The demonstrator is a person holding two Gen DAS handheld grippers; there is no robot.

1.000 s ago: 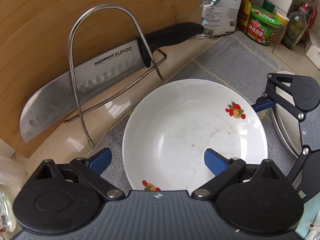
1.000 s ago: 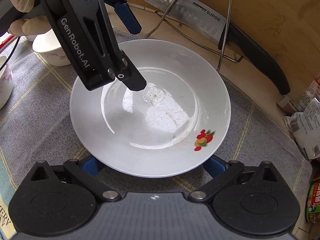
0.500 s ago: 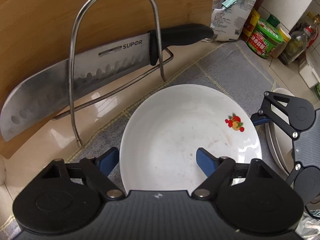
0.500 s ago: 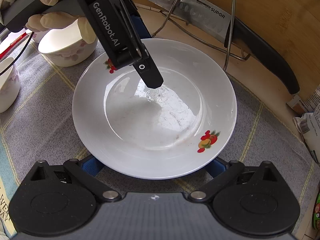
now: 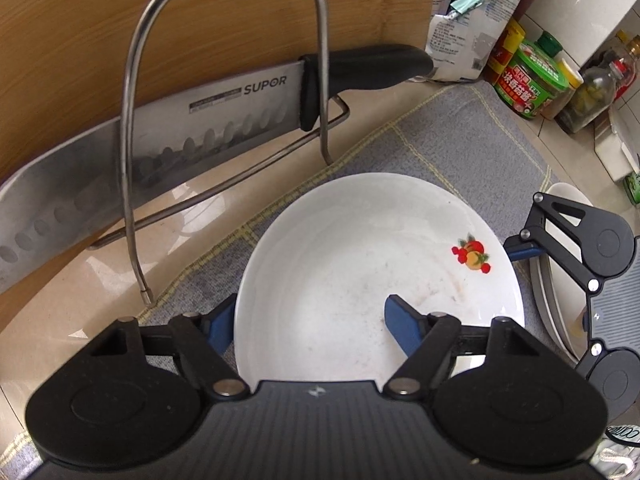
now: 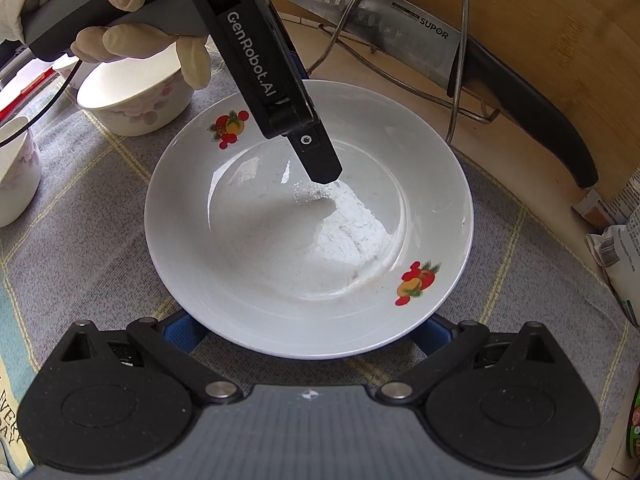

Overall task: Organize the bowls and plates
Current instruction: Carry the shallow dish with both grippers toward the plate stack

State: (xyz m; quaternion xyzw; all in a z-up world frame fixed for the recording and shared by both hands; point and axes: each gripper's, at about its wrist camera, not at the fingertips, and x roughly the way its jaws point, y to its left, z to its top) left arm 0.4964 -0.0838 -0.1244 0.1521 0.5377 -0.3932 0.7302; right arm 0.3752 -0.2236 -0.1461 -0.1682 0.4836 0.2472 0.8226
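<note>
My left gripper (image 6: 320, 160) is matte black with white "GenRobot.AI" lettering, a grey handle and 1 small silver screw near the tip. My hand (image 6: 120, 20) wears a cream glove, and a thin black cable (image 6: 40, 116) trails from it. Both grippers have blue finger pads (image 5: 404, 324), silver pivot rivets, round black discs and ribbed grey bodies.

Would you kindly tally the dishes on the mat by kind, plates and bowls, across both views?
Plates: 2, the fruit plate and another behind the right tongs.
Bowls: 2, one under the gloved hand, one at the left edge.
Total: 4
</note>
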